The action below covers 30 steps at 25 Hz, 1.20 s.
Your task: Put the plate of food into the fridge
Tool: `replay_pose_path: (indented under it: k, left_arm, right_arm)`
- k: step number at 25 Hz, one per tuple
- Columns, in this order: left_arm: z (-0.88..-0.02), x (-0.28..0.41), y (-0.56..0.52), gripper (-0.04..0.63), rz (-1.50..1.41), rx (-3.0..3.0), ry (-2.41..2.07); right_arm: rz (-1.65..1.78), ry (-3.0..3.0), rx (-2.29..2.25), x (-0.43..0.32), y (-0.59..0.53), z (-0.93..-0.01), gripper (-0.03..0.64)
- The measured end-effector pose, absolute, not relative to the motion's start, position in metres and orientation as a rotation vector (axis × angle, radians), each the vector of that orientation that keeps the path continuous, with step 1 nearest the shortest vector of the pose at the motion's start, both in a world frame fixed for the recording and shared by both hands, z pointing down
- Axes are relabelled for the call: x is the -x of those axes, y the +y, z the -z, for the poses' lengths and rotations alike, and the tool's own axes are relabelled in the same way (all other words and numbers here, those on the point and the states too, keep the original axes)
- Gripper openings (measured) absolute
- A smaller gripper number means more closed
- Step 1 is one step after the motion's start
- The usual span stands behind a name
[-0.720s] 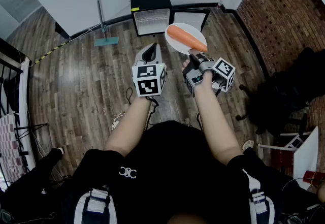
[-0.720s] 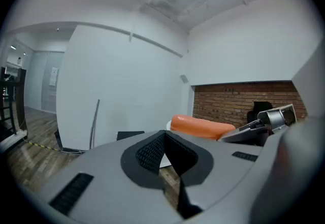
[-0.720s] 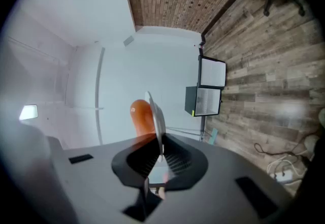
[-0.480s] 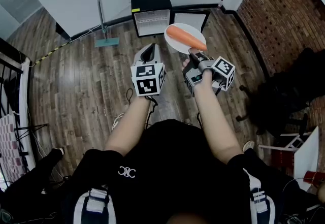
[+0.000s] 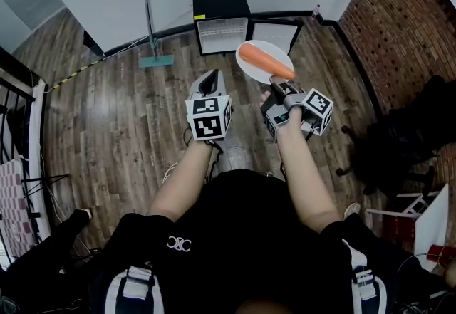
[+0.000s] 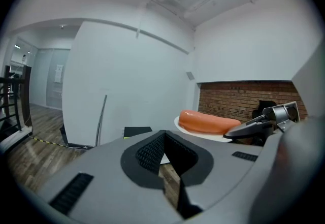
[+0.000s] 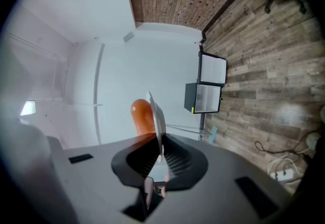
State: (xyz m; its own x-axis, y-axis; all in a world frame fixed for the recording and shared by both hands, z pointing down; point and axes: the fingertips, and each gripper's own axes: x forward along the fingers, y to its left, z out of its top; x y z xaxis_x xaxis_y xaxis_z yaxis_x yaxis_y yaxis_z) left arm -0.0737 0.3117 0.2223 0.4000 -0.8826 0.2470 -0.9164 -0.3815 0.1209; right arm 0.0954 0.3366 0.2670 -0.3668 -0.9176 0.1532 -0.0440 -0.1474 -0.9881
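Observation:
A white plate [image 5: 251, 72] carrying a long orange piece of food [image 5: 265, 62] hangs above the wooden floor. My right gripper [image 5: 278, 84] is shut on its near rim. In the right gripper view the plate [image 7: 156, 116] stands edge-on between the pads, the food [image 7: 142, 115] on its left. A black mini fridge [image 5: 221, 21] stands at the white wall with its door [image 5: 278, 35] swung open to the right; it also shows as the fridge [image 7: 203, 97]. My left gripper [image 5: 209, 82] hovers left of the plate, shut and empty. From it I see the food [image 6: 208, 122] and plate [image 6: 195, 131].
A long-handled mop [image 5: 149, 13] leans on the wall left of the fridge. Cables [image 5: 171, 166] lie on the floor near the person's legs. A brick wall [image 5: 399, 13] and a black chair [image 5: 399, 134] are at the right, a railing [image 5: 21, 106] at the left.
The head view has shifted a little, so the fridge sits slightly further right. Both grippers and the plate keep their places relative to each other; the grip is unchanged.

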Motion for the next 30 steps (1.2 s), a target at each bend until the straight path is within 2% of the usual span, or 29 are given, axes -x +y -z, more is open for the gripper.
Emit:
replay_pose_path:
  k: [13,30]
  left_arm:
    - [-0.244,0.071,0.263,0.0,-0.229,-2.375,-1.571]
    - [-0.239,-0.056,0.11,0.0,-0.319,-2.33,-1.658]
  right_arm:
    - [1.589,1.435,1.082,-0.105,0.284,-0.276,0.037]
    - [1.634,1.477,1.054,-0.241,0.116,-0.285,0.038]
